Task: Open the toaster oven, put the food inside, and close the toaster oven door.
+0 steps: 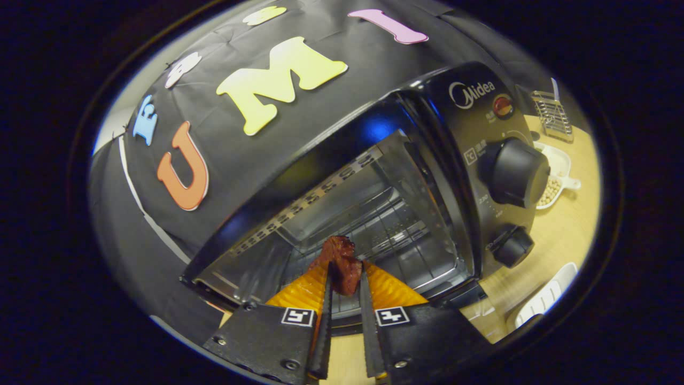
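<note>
The gripper (346,278) is clenched on a piece of food (342,264), a dark reddish-brown chunk that looks like cooked meat. Both fingers press on its sides, and the chunk sticks out a little past their tips. It hangs at the mouth of the toaster oven (374,214), whose door is already down, with the wire rack (390,230) and the shiny inner walls just beyond it.

The chunk seems light and small, easily carried by a side pinch. Its surface looks glazed or greasy, so it may be slippery, and it is probably soft enough to squash or tear if squeezed hard. The grip across its middle looks sound; a hold nearer an edge would risk the piece twisting out. Set on the rack, it should rest across the bars rather than drop between them, though its true width against the gaps is hard to judge.

To the side of the opening, the oven's control panel carries a large knob (515,172) and a smaller knob (513,246). Beyond the oven, on the wooden table (566,235), sits a white dish of beans (556,182).
</note>
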Available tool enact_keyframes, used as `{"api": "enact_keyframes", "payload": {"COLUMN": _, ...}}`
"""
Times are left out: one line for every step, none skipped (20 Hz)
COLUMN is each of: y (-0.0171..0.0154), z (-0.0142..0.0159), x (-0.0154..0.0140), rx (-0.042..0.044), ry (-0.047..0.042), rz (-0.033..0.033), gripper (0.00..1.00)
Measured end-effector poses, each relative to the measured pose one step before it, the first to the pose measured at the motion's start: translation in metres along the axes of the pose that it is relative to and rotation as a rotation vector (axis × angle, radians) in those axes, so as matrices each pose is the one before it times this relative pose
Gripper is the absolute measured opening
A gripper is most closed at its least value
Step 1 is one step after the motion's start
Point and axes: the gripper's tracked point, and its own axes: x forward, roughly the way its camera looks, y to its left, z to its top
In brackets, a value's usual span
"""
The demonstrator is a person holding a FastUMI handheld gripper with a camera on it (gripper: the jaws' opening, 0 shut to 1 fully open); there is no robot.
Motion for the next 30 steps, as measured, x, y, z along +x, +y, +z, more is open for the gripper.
{"api": "enact_keyframes", "payload": {"y": -0.00616, "z": 0.00035, "x": -0.00015, "rx": -0.01505, "ry": -0.00523, "rz": -0.03314, "gripper": 0.35}}
{"api": "enact_keyframes", "payload": {"y": -0.00314, "z": 0.00122, "x": -0.00334, "rx": -0.01008, "ry": -0.00221, "rz": -0.01964, "gripper": 0.4}}
{"api": "enact_keyframes", "payload": {"y": -0.00112, "z": -0.00014, "x": -0.00061, "rx": -0.01177, "ry": -0.00294, "rz": -0.01701, "gripper": 0.46}}
{"api": "enact_keyframes", "payload": {"y": -0.00442, "z": 0.00151, "x": -0.00361, "rx": -0.01917, "ry": -0.00186, "rz": -0.02942, "gripper": 0.52}}
{"api": "enact_keyframes", "payload": {"y": -0.00399, "z": 0.00254, "x": 0.00023, "rx": -0.02261, "ry": -0.00674, "rz": -0.02692, "gripper": 0.53}}
{"api": "enact_keyframes", "payload": {"y": -0.00118, "z": 0.00202, "x": -0.00742, "rx": -0.02103, "ry": -0.00421, "rz": -0.01311, "gripper": 0.59}}
{"api": "enact_keyframes", "payload": {"y": 0.00071, "z": 0.00232, "x": -0.00647, "rx": -0.01614, "ry": -0.00573, "rz": -0.0011, "gripper": 0.63}}
{"api": "enact_keyframes", "payload": {"y": 0.00196, "z": 0.00277, "x": -0.00859, "rx": -0.01362, "ry": -0.00695, "rz": 0.00493, "gripper": 0.7}}
{"api": "enact_keyframes", "payload": {"y": 0.00181, "z": 0.00246, "x": -0.00891, "rx": -0.01631, "ry": -0.00377, "rz": 0.00473, "gripper": 0.77}}
{"api": "enact_keyframes", "payload": {"y": 0.00124, "z": 0.00361, "x": -0.01119, "rx": -0.0158, "ry": -0.01024, "rz": 0.00187, "gripper": 0.84}}
{"api": "enact_keyframes", "payload": {"y": 0.00077, "z": 0.00329, "x": -0.01367, "rx": -0.01968, "ry": -0.00772, "rz": 0.00497, "gripper": 0.91}}
{"api": "enact_keyframes", "payload": {"y": 0.00182, "z": 0.00198, "x": -0.01333, "rx": -0.01735, "ry": -0.00627, "rz": 0.00403, "gripper": 0.97}}
{"api": "enact_keyframes", "payload": {"y": 0.00151, "z": 0.00137, "x": -0.01441, "rx": -0.0169, "ry": -0.00513, "rz": 0.00148, "gripper": 0.98}}
{"api": "enact_keyframes", "payload": {"y": 0.00055, "z": 0.00161, "x": -0.01325, "rx": -0.0163, "ry": -0.0044, "rz": -0.0033, "gripper": 0.98}}
{"api": "enact_keyframes", "payload": {"y": 0.0001, "z": 0.00066, "x": -0.01409, "rx": -0.01763, "ry": -0.00361, "rz": -0.00545, "gripper": 0.98}}
{"api": "enact_keyframes", "payload": {"y": 0.00005, "z": 0.00248, "x": -0.01338, "rx": -0.01754, "ry": -0.00784, "rz": -0.00873, "gripper": 0.98}}
{"api": "enact_keyframes", "payload": {"y": 0.00028, "z": 0.00186, "x": -0.01315, "rx": -0.02059, "ry": -0.01008, "rz": -0.0108, "gripper": 0.98}}
{"api": "enact_keyframes", "payload": {"y": -0.00022, "z": 0.00035, "x": -0.01298, "rx": -0.02397, "ry": -0.00486, "rz": -0.01012, "gripper": 0.98}}
{"api": "enact_keyframes", "payload": {"y": 0.00018, "z": -0.00036, "x": -0.01284, "rx": -0.01845, "ry": -0.00935, "rz": -0.01193, "gripper": 0.98}}
{"api": "enact_keyframes", "payload": {"y": 0.00226, "z": -0.00163, "x": -0.0113, "rx": -0.02323, "ry": -0.00217, "rz": -0.00023, "gripper": 0.98}}
{"api": "enact_keyframes", "payload": {"y": 0.00297, "z": -0.004, "x": -0.01025, "rx": -0.02409, "ry": -0.00439, "rz": 0.0027, "gripper": 0.98}}
{"api": "enact_keyframes", "payload": {"y": 0.00173, "z": -0.00358, "x": -0.01005, "rx": -0.02326, "ry": -0.0078, "rz": -0.00092, "gripper": 0.98}}
{"api": "enact_keyframes", "payload": {"y": 0.00196, "z": -0.00578, "x": -0.00772, "rx": -0.02615, "ry": -0.00374, "rz": -0.00204, "gripper": 0.98}}
{"api": "enact_keyframes", "payload": {"y": 0.00332, "z": -0.00813, "x": -0.00676, "rx": -0.03236, "ry": 0.00081, "rz": 0.00366, "gripper": 0.97}}
{"api": "enact_keyframes", "payload": {"y": 0.00291, "z": -0.01293, "x": -0.00674, "rx": -0.03363, "ry": 0.0021, "rz": -0.00237, "gripper": 0.98}}
{"api": "enact_keyframes", "payload": {"y": 0.00031, "z": -0.00968, "x": -0.00367, "rx": -0.02863, "ry": 0.00216, "rz": -0.02036, "gripper": 0.98}}
{"api": "enact_keyframes", "payload": {"y": 0.00506, "z": -0.01341, "x": -0.00371, "rx": -0.03959, "ry": 0.00436, "rz": 0.00762, "gripper": 0.98}}
{"api": "enact_keyframes", "payload": {"y": 0.0054, "z": -0.0094, "x": -0.0004, "rx": -0.03738, "ry": 0.00097, "rz": 0.02034, "gripper": 0.98}}
{"api": "enact_keyframes", "payload": {"y": 0.0084, "z": -0.00961, "x": -0.00031, "rx": -0.01829, "ry": -0.00655, "rz": 0.0038, "gripper": 0.98}}
{"api": "enact_keyframes", "payload": {"y": 0.00795, "z": -0.01048, "x": 0.00091, "rx": -0.01725, "ry": 0.00154, "rz": 0.01465, "gripper": 0.98}}
